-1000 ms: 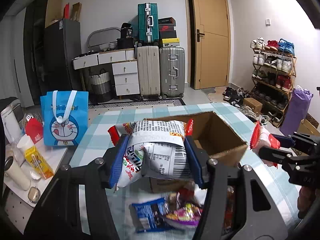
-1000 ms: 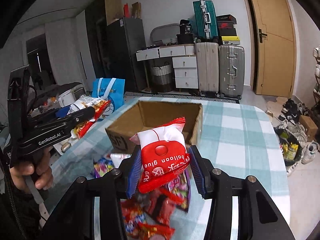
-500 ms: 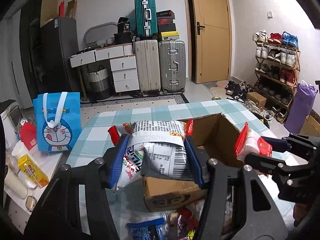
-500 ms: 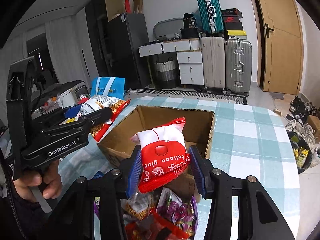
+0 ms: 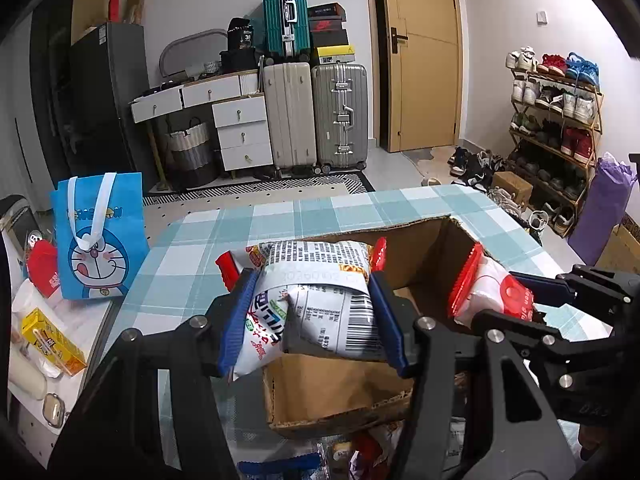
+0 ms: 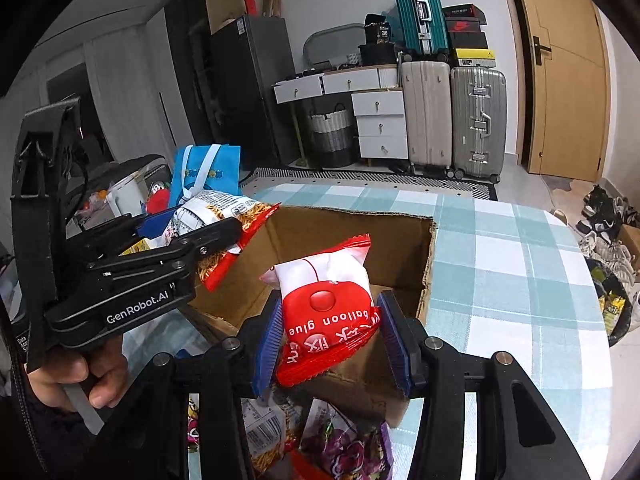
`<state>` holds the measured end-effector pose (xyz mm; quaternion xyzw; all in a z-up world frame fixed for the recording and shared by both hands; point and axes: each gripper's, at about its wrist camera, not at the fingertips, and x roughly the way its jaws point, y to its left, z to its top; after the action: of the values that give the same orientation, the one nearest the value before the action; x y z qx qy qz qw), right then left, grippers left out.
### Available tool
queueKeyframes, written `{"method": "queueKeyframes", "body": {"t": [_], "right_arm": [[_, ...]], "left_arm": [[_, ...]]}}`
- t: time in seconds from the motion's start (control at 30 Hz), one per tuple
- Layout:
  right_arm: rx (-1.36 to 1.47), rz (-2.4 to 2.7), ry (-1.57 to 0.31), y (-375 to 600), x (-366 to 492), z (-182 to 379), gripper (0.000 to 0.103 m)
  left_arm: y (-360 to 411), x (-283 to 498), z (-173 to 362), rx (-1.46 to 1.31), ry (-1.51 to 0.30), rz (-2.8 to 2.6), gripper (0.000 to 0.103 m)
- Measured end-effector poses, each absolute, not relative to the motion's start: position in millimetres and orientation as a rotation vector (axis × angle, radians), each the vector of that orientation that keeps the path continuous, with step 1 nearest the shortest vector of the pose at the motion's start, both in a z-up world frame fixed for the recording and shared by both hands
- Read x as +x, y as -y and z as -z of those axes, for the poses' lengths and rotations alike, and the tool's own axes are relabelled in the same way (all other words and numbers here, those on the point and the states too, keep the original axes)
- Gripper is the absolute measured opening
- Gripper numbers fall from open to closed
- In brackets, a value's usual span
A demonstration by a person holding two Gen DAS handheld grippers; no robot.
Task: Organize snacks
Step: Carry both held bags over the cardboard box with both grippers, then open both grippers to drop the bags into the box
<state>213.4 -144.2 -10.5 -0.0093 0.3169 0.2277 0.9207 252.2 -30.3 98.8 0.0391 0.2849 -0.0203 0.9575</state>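
My jaws pinch light, crinkly packs mid-body: left gripper (image 5: pixel 312 316) the noodle bag (image 5: pixel 316 304), right gripper (image 6: pixel 330 340) the red pouch (image 6: pixel 326 312), soft and slippery

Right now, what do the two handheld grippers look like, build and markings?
Both are black, angular frames with silver screw heads and ribbed blue pads on the tongs. The left gripper carries white GenRobot.AI lettering on its side, and a hand wraps its handle. The right gripper shows the same build.

Table: my round table with a blue-and-white checked cloth (image 6: pixel 500 248).
On it: an open brown cardboard box (image 5: pixel 340 392); loose colourful snack packets (image 6: pixel 344 444) before the box.
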Motion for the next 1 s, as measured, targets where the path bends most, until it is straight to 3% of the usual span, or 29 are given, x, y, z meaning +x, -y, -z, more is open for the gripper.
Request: {"method": "queueKeyframes", "body": {"t": [0.17, 0.27, 0.37, 0.4, 0.43, 0.47, 0.5, 0.6, 0.83, 0.9, 0.93, 1.0], "right_arm": [[-0.022, -0.466, -0.659, 142.6, 219.3, 12.7, 0.048], [-0.021, -0.472, -0.661, 142.9, 220.5, 13.5, 0.053], [-0.031, -0.468, -0.643, 144.9, 215.6, 11.7, 0.057], [-0.035, -0.466, -0.641, 145.6, 212.6, 10.6, 0.062], [-0.038, -0.465, -0.636, 146.6, 208.6, 8.9, 0.067], [-0.04, -0.463, -0.63, 147.7, 204.8, 7.2, 0.081], [-0.045, -0.451, -0.619, 149.2, 199.5, 4.6, 0.091], [-0.033, -0.436, -0.581, 156.1, 182.2, -2.7, 0.1], [0.021, -0.446, -0.57, 169.0, 147.3, -12.8, 0.102], [0.008, -0.444, -0.566, 169.7, 136.4, -12.4, 0.103], [0.004, -0.44, -0.568, 170.1, 132.1, -11.6, 0.103], [-0.001, -0.432, -0.581, 170.4, 123.8, -8.4, 0.103]], "left_arm": [[33.8, 256.1, -91.6, 0.092, -0.597, 0.045, 0.054], [31.5, 252.9, -93.3, 0.087, -0.6, 0.057, 0.056], [33.1, 243.3, -96.6, 0.105, -0.589, 0.052, 0.064], [33.0, 238.6, -98.4, 0.109, -0.586, 0.055, 0.069], [32.6, 233.1, -100.1, 0.112, -0.581, 0.057, 0.081], [32.2, 227.4, -101.8, 0.112, -0.573, 0.057, 0.084], [31.8, 221.0, -103.2, 0.112, -0.566, 0.057, 0.085], [31.3, 202.8, -104.4, 0.118, -0.577, 0.056, 0.086], [17.0, 148.4, -99.6, 0.098, -0.592, 0.041, 0.091], [12.7, 135.7, -97.5, 0.095, -0.596, 0.033, 0.096], [10.2, 128.6, -96.1, 0.09, -0.595, 0.021, 0.103], [5.0, 115.8, -94.3, 0.079, -0.584, 0.017, 0.102]]}}
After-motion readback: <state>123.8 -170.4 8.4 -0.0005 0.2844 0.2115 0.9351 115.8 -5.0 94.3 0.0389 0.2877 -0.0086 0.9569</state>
